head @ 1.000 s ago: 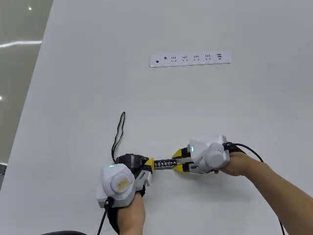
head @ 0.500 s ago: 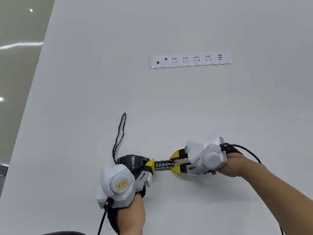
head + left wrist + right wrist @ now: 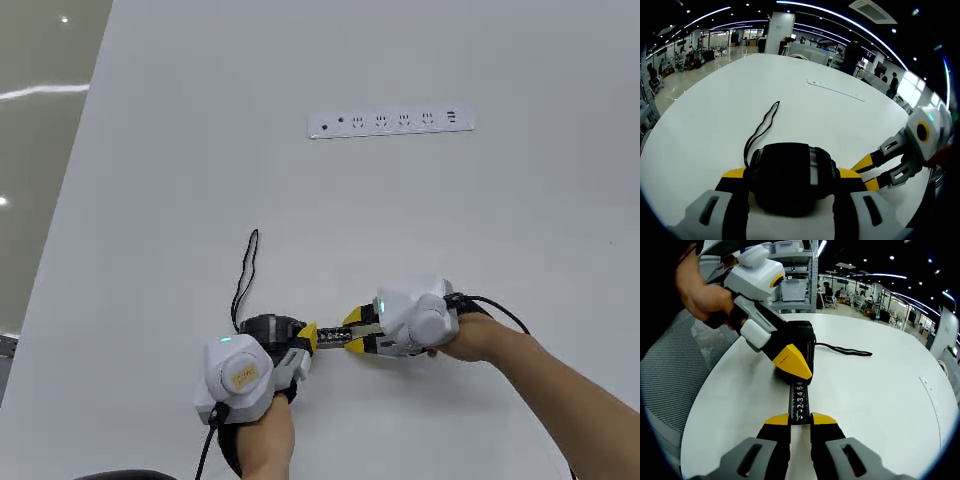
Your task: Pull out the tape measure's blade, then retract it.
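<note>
The black tape measure case (image 3: pixel 268 328) rests on the white table, held between the yellow-tipped jaws of my left gripper (image 3: pixel 288 340), which is shut on it; the case (image 3: pixel 789 175) is close up in the left gripper view. A short length of blade (image 3: pixel 331 337) with printed numbers runs right from the case. My right gripper (image 3: pixel 354 331) is shut on the blade's end. In the right gripper view the blade (image 3: pixel 799 399) leads from my right gripper (image 3: pixel 800 418) to the case (image 3: pixel 799 342), gripped by my left gripper (image 3: pixel 789 360).
A black wrist strap (image 3: pixel 243 272) trails from the case toward the far side of the table. A white power strip (image 3: pixel 390 122) lies farther back. The table's left edge (image 3: pixel 70 180) borders a glossy floor.
My right gripper has moved a little left toward the case, so the exposed blade is slightly shorter. The left gripper and case have stayed put.
</note>
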A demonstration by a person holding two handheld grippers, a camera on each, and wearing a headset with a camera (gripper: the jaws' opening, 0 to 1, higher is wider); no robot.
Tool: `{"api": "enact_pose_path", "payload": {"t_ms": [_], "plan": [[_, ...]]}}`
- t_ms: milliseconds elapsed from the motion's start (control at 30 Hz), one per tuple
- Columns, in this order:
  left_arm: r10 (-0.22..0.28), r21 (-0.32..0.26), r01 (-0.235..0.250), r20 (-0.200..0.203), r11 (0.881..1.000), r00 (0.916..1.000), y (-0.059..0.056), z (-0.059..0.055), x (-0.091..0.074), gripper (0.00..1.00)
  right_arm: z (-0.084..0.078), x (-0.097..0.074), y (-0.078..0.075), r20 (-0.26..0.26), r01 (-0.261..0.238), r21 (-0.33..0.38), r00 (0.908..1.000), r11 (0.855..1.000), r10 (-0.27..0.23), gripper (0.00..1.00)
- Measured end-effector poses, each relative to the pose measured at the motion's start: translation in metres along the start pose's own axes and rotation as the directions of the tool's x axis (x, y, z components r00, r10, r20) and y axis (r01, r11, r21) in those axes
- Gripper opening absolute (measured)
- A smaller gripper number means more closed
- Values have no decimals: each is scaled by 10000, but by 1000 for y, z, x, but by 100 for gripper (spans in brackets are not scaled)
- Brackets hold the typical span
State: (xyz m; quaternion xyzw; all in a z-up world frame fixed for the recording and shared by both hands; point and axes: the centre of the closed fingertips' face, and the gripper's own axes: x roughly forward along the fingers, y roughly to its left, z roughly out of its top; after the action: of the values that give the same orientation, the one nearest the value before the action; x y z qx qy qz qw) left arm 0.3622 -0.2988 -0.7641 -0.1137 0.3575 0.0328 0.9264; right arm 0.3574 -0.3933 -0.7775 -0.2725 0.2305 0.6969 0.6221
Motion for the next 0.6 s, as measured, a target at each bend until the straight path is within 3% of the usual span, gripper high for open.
{"api": "enact_pose_path", "payload": {"t_ms": [600], "plan": [[-190,-271,190,-2,9995,9998,1,1,-1,66,14,12,0,153,-24,-174,9999,9998,27,12]]}}
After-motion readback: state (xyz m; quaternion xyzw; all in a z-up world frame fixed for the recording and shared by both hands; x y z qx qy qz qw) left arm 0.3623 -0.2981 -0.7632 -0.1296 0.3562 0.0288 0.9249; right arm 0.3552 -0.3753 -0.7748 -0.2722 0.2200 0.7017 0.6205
